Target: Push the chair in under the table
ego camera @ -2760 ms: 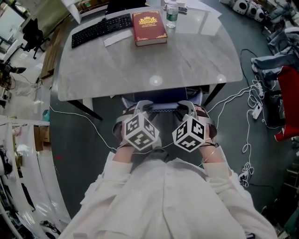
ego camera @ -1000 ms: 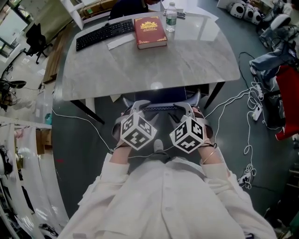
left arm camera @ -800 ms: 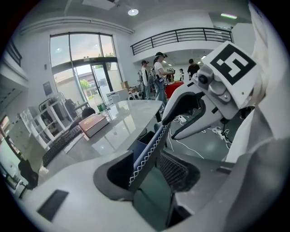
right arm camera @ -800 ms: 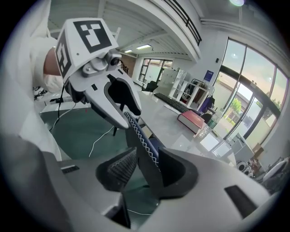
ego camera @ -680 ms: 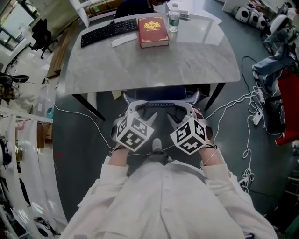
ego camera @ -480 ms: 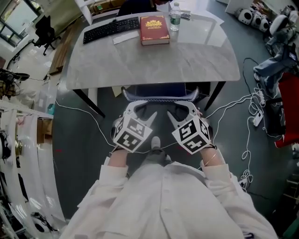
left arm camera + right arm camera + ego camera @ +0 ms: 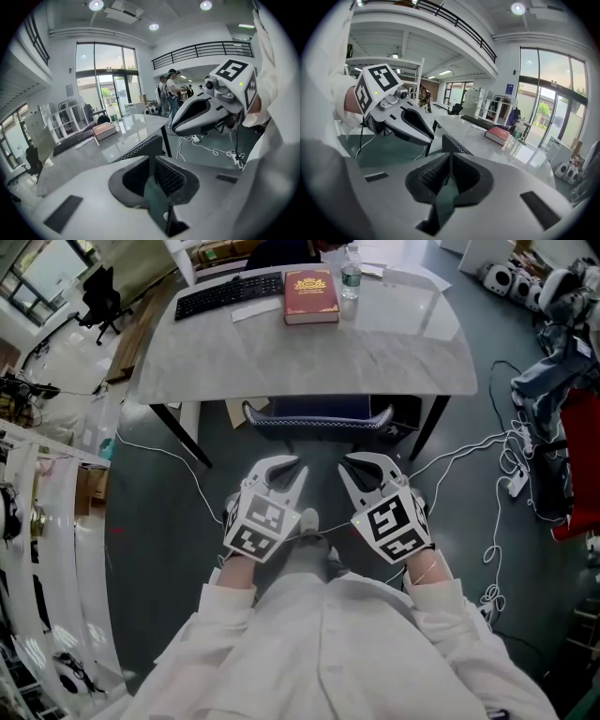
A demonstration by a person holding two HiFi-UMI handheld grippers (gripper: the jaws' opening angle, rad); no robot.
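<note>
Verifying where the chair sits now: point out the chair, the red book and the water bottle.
chair (image 7: pixel 319 414): head view, top of its backrest.
red book (image 7: pixel 310 292): head view, middle of cover.
water bottle (image 7: pixel 351 279): head view, its body.

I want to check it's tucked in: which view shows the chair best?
The head view: from above, the chair sits with its back at the table edge, seat hidden underneath. Both gripper views catch only a sliver of its patterned back edge beside the tabletop.
</note>
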